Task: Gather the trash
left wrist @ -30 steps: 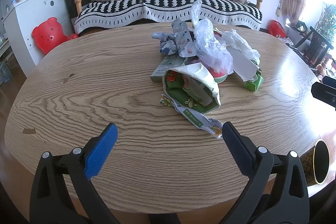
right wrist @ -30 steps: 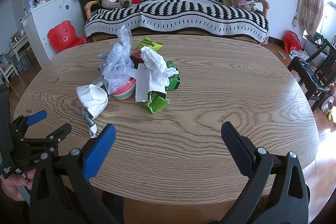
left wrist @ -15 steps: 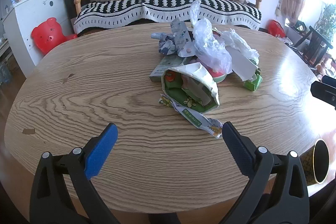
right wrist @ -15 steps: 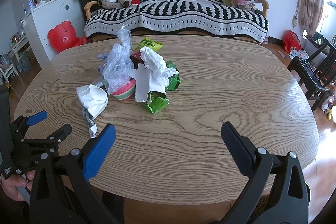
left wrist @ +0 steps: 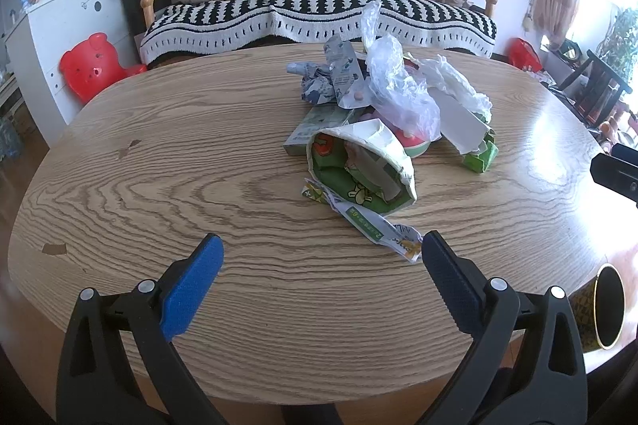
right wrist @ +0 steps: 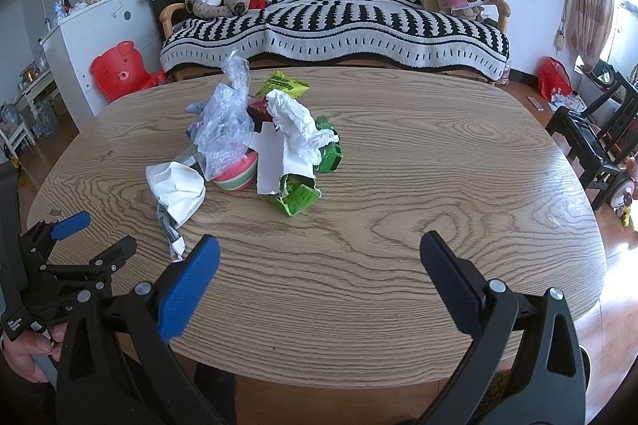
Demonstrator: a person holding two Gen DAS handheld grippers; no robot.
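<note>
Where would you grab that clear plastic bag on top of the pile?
Probably by the twisted neck that sticks up above the clear bag, coming down from above. That neck is narrow, stands free of the other trash, and would fit between open fingers; the puffy body below rests on the striped ball and would likely slip. Either gripper is open.

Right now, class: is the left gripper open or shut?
Open. The left gripper has its fingers spread wide over bare table, holding nothing.

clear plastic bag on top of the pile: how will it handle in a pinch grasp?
The clear bag looks thin and crumpled, so probably floppy and very light. It drapes over the striped ball, so lifting it may nudge the ball, which could roll. The glossy film may slip between the fingers.
</note>
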